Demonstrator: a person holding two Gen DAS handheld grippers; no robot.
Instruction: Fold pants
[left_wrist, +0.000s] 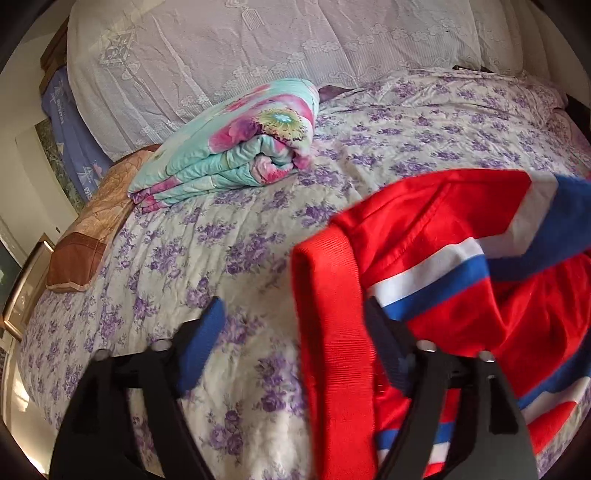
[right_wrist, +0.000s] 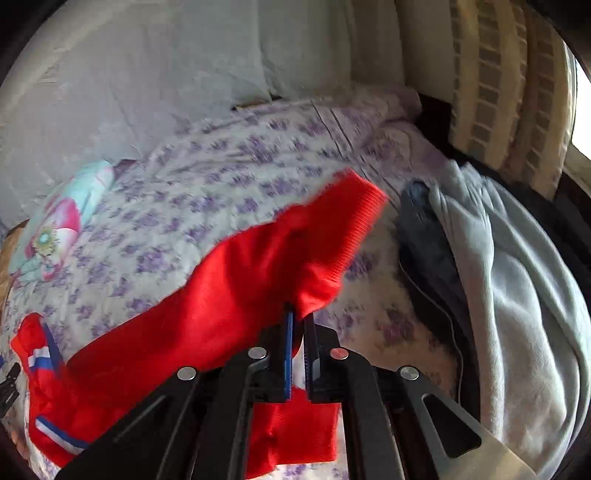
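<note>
Red pants (left_wrist: 461, 229) with white and blue stripes lie bunched on the purple-flowered bed cover (left_wrist: 229, 236). In the left wrist view my left gripper (left_wrist: 295, 325) is open. The red ribbed waistband (left_wrist: 332, 332) hangs between its blue-padded fingers (left_wrist: 205, 343), close to the right finger. In the right wrist view my right gripper (right_wrist: 297, 332) is shut on the red pants (right_wrist: 221, 295) near a ribbed cuff (right_wrist: 347, 229) and lifts that part above the bed.
A folded turquoise and pink floral quilt (left_wrist: 236, 144) lies at the back left of the bed. A brown cushion (left_wrist: 85, 243) sits at the left edge. A pale blue blanket (right_wrist: 517, 295) and a dark garment (right_wrist: 428, 251) lie on the right. A white lace cover (left_wrist: 258, 48) is behind.
</note>
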